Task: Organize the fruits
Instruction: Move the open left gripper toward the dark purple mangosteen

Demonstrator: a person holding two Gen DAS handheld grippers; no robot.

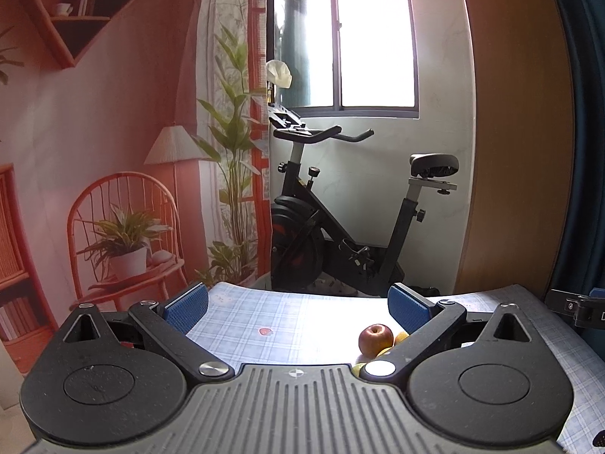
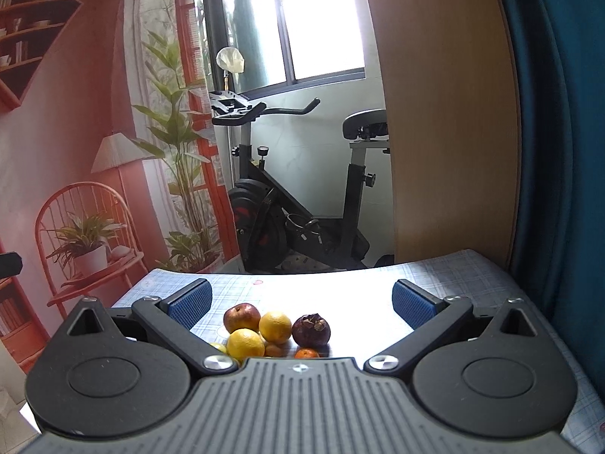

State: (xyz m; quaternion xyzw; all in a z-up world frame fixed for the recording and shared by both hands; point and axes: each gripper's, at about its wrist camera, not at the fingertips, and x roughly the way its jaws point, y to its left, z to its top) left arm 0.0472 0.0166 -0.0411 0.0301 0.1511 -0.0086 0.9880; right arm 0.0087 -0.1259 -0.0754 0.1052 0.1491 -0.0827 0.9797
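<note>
Both claws released, empty — left gripper (image 1: 298,312) and right gripper (image 2: 302,302) above the checked tablecloth (image 2: 453,272). Apple (image 2: 242,317), two oranges (image 2: 275,326), mangosteen (image 2: 311,330) clustered, touching.

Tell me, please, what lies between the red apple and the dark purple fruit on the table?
In the right wrist view, an orange sits between the red apple and the dark purple fruit.

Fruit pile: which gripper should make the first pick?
Right. The right gripper is open with the fruit pile centred between its jaws. For the left gripper, also open, the apple sits off by its right jaw.
</note>
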